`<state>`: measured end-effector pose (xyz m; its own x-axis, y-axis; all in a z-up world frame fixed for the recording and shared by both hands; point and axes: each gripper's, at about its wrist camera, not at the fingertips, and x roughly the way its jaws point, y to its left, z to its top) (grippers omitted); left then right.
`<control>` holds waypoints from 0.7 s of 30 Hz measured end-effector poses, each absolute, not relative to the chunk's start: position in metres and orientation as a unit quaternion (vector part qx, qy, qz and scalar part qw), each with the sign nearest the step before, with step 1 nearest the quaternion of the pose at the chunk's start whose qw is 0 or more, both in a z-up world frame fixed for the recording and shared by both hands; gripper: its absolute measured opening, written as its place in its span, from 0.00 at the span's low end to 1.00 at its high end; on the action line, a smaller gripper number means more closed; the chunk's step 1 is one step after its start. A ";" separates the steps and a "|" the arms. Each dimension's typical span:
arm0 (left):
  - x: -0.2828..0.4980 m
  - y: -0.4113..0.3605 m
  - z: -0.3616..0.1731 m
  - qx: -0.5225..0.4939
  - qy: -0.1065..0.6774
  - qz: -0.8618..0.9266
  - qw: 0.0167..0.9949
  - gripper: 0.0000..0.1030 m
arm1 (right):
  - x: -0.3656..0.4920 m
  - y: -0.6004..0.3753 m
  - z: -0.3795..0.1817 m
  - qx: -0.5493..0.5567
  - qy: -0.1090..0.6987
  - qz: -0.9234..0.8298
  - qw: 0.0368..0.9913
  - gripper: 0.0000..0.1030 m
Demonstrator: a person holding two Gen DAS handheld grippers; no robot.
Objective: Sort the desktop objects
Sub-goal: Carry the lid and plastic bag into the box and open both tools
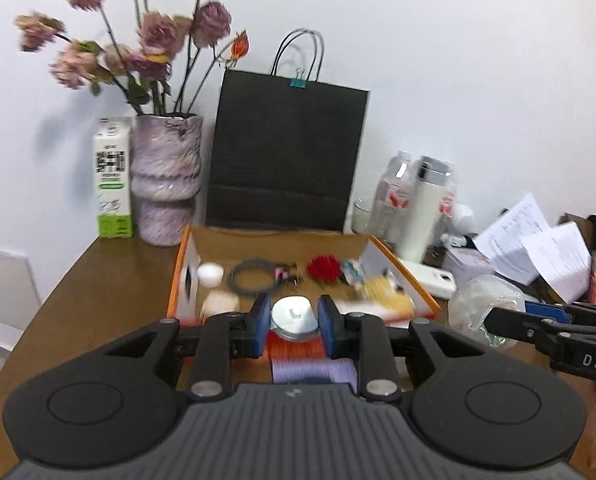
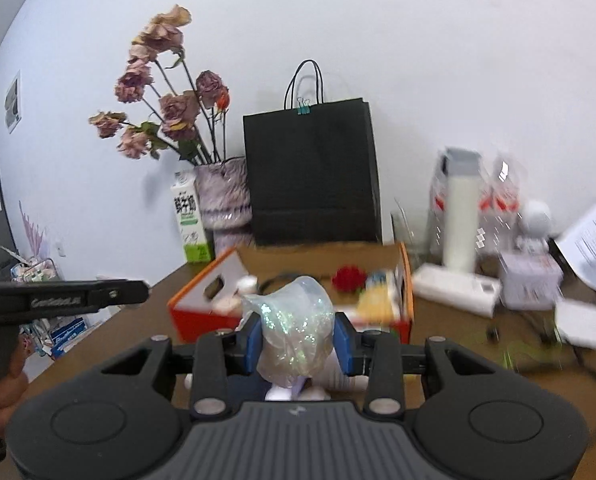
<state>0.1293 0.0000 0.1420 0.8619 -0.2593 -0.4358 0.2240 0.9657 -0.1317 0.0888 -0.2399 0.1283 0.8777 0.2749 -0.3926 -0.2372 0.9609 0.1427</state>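
Now, left wrist view: the left gripper [image 1: 293, 322] is clamped on a white mouse [image 1: 294, 316], held just short of the orange-edged box [image 1: 402, 270]. By my read we're mid-carry; next comes easing over the rim and letting go inside. Only here do you see the box's floor.

Right wrist view: the right gripper [image 2: 296, 340] squeezes a glittery crumpled plastic bag [image 2: 294, 328], also short of the box. Only here: cables on the table [image 2: 438, 344].

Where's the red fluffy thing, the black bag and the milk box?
red fluffy thing [image 1: 324, 269], left wrist view, its middle, inside the box.
black bag [image 1: 288, 156], left wrist view, its front face.
milk box [image 1: 113, 176], left wrist view, its printed front.
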 end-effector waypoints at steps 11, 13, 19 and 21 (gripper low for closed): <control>0.355 -0.032 0.096 -0.027 0.388 -0.107 0.915 0.25 | 0.329 -0.217 0.103 0.014 0.400 0.140 0.906 0.35; 0.380 -0.037 0.080 -0.026 0.415 -0.095 0.904 0.26 | 0.358 -0.211 0.084 0.007 0.439 0.133 0.888 0.35; 0.421 -0.045 0.048 -0.001 0.465 -0.075 0.882 0.28 | 0.387 -0.198 0.046 -0.032 0.496 0.108 0.861 0.41; 0.424 -0.045 0.044 -0.001 0.472 -0.075 0.878 0.35 | 0.390 -0.194 0.044 -0.046 0.501 0.105 0.858 0.46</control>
